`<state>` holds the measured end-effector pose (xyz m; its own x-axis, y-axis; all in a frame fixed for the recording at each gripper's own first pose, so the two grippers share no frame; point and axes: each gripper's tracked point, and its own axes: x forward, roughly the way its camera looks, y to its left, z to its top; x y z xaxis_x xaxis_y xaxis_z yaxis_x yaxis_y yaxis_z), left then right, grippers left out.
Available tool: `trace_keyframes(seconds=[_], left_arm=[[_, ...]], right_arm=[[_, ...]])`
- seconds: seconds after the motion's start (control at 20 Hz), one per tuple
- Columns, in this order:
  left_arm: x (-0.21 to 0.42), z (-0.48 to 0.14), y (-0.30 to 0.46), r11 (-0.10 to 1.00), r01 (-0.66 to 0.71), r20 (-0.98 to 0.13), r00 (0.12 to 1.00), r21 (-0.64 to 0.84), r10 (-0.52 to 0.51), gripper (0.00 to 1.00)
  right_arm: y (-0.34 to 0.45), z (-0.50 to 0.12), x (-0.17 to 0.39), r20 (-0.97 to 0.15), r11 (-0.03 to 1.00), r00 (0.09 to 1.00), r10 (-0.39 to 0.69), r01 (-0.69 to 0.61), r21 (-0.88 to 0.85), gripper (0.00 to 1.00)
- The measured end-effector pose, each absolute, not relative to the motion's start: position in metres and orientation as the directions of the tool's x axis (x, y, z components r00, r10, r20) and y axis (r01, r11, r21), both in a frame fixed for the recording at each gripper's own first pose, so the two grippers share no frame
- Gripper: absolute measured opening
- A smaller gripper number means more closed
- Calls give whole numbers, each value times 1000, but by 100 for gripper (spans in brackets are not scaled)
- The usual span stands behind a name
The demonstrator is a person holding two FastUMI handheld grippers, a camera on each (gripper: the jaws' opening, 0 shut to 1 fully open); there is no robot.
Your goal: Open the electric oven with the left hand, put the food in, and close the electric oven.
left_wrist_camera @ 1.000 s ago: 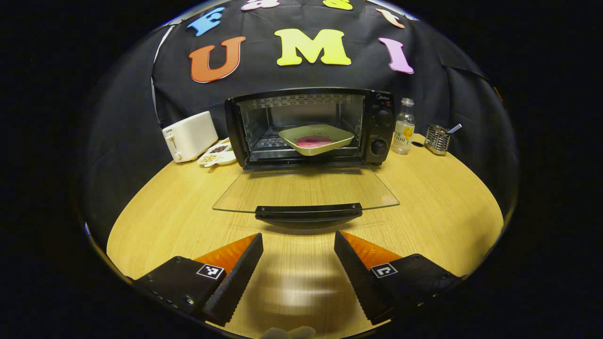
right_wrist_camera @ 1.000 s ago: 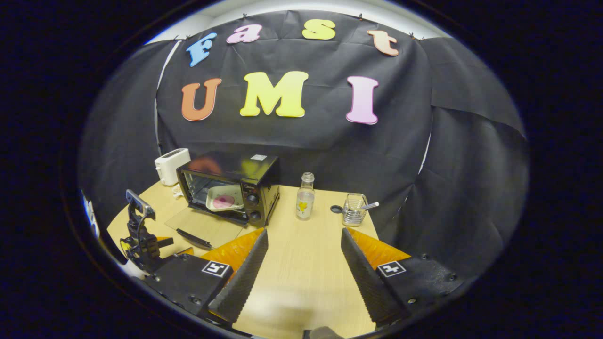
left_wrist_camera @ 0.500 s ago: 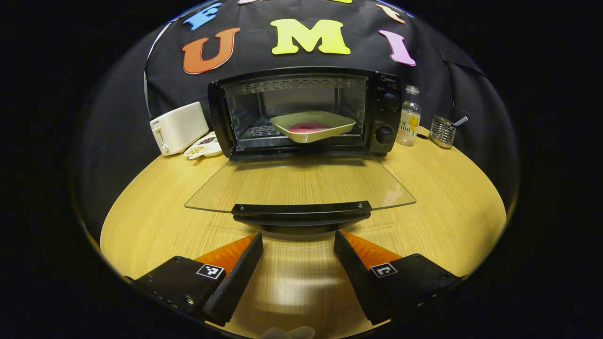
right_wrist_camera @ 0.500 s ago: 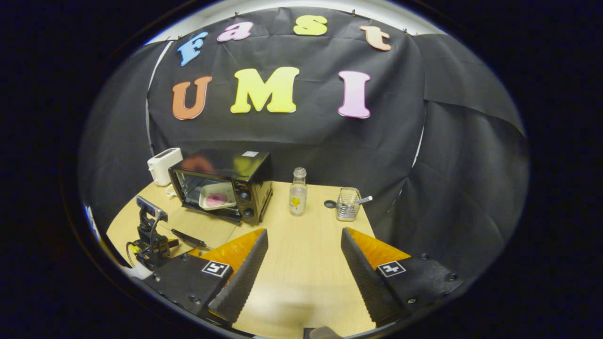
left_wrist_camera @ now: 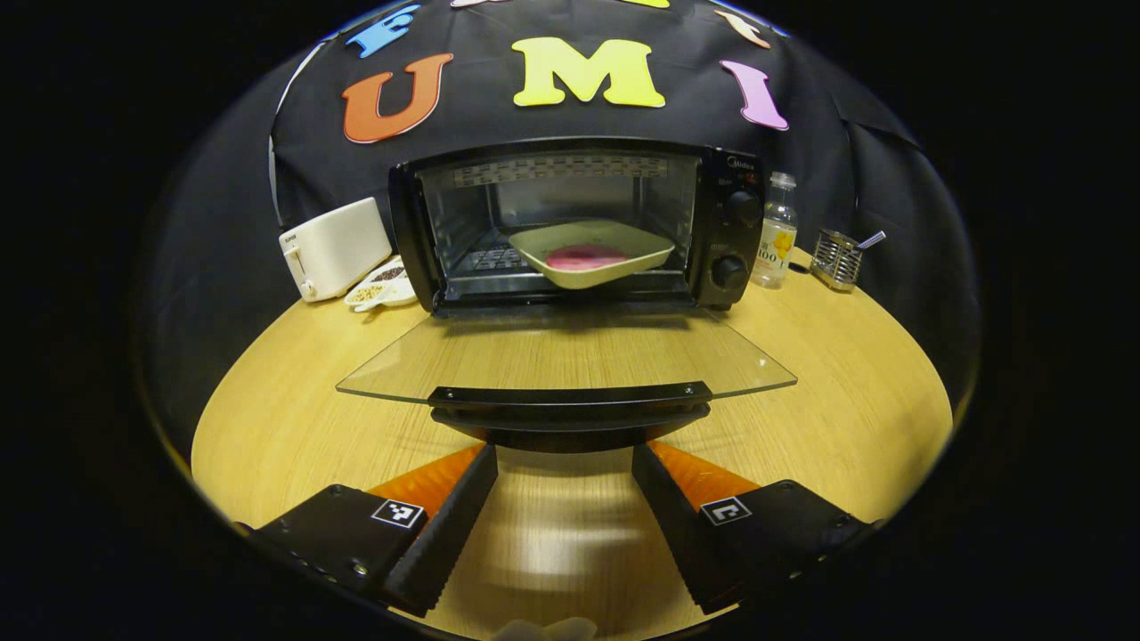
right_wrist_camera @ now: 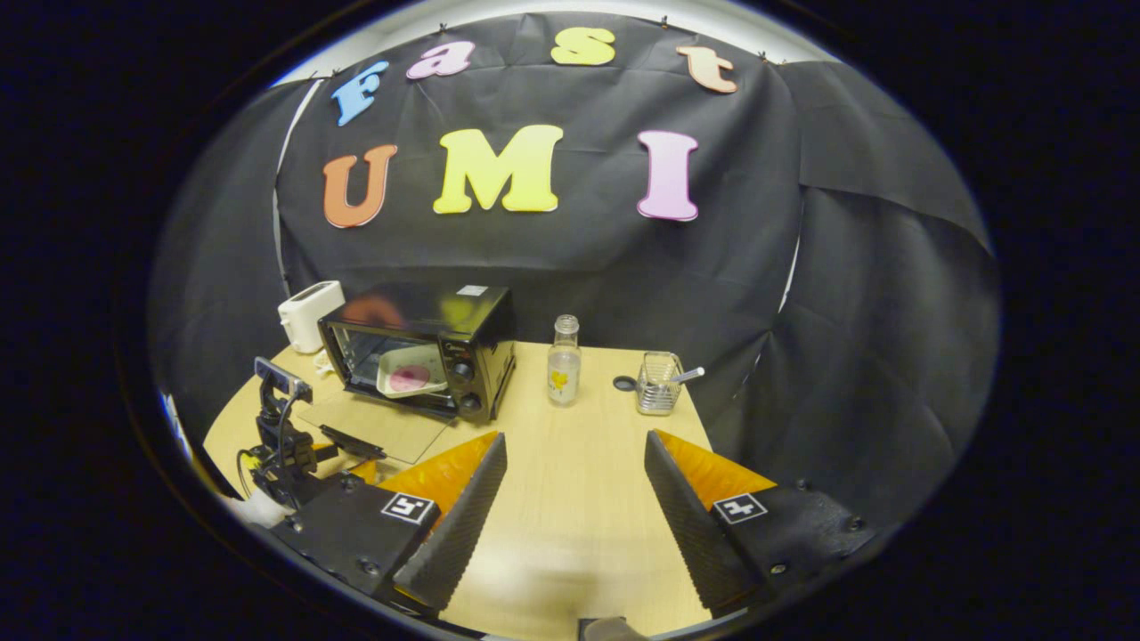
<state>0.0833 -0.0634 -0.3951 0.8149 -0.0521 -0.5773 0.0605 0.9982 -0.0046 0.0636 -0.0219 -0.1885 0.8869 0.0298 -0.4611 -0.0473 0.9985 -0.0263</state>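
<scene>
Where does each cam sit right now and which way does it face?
Left gripper view: rides the left tool, low over the table, facing straight into the open oven; its own two fingers sit just before the lowered door's handle.
Right gripper view: rides the right tool, higher and back to the oven's right, facing the booth wall; own open fingers at the bottom, left tool at lower left.
Shared: oven, plate of food inside, toaster, bottle, wire basket.
</scene>
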Motion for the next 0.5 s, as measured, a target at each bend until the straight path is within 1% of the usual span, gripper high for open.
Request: trace_keyframes(seconds=[0.35,0.5], left_arm=[[106,-362,-52,997,72,-534,844,34,-42,97],[123,-346,-49,996,76,-509,860,47,-42,96]], right_arm=[[-20,-185,70,-448,999,893,43,-32,31,99],[-20,-180,72,-431,999,901,40,-29,31,98]])
